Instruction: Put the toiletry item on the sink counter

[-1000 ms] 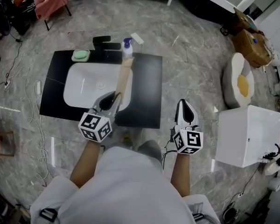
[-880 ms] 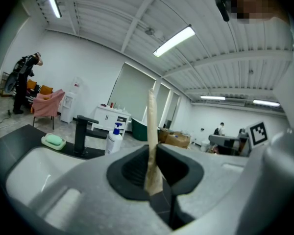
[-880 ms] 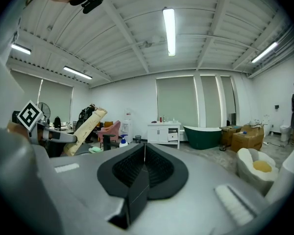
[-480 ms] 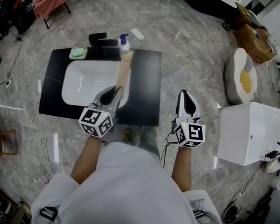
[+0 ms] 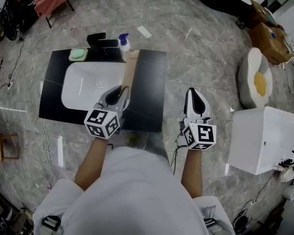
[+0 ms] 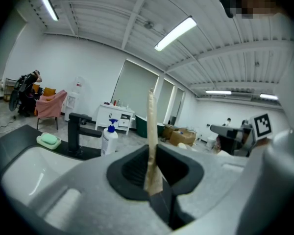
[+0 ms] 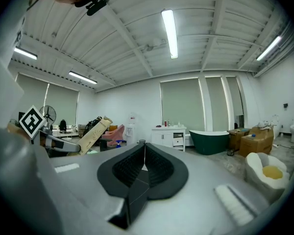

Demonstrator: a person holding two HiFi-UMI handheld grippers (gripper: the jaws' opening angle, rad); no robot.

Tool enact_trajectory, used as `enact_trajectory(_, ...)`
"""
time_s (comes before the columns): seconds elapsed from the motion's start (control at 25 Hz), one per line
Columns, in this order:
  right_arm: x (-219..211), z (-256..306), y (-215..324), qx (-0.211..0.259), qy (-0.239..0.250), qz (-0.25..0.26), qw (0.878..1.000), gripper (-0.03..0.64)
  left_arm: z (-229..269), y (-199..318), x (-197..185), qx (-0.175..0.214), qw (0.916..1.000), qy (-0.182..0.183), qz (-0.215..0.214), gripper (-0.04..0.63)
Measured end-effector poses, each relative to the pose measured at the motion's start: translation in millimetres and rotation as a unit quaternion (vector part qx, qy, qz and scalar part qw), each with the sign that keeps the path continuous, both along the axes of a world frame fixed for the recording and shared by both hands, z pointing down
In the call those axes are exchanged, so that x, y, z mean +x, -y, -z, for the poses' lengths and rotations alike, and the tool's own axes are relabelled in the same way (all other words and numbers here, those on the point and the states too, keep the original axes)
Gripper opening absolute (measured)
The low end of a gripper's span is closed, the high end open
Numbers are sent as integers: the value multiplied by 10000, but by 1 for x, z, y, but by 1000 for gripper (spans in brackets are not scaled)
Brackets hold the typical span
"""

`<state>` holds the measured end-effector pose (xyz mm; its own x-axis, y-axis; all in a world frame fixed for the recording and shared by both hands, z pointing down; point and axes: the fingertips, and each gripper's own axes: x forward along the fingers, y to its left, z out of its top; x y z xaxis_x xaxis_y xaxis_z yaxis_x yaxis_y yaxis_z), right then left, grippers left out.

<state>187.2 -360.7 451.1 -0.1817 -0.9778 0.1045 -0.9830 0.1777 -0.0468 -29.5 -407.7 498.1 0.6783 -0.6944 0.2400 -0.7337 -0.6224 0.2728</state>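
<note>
My left gripper (image 5: 121, 93) is shut on a long, flat beige toiletry box (image 5: 129, 71), which sticks out forward over the right edge of the white basin (image 5: 85, 84) in the black sink counter (image 5: 152, 92). In the left gripper view the box (image 6: 151, 131) stands edge-on between the jaws (image 6: 154, 173). My right gripper (image 5: 196, 98) hangs over the floor to the right of the counter, shut and empty (image 7: 142, 168). In its own view the box (image 7: 93, 133) shows at the left.
At the counter's back edge stand a black faucet (image 5: 102, 39), a white pump bottle with a blue top (image 5: 123, 45) and a green soap on its dish (image 5: 79, 54). A white cabinet (image 5: 262, 138) stands to the right, cables trail on the marble floor at the left.
The view has shifted slightly, so the counter sits a little further left. The left gripper still holds the box over the basin's right edge. The right gripper has hardly moved.
</note>
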Motion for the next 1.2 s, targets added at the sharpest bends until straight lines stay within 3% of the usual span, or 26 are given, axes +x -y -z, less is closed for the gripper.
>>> enact_trajectory(0.76, 31, -6, 33, -54, -17, 275, 9996, 5, -84, 25, 42, -795, 9946, 609, 268, 51)
enact_trajectory(1.2, 49, -17, 32, -159, -3, 217, 9996, 5, -153, 16, 51, -1333, 9836, 1187, 255, 51)
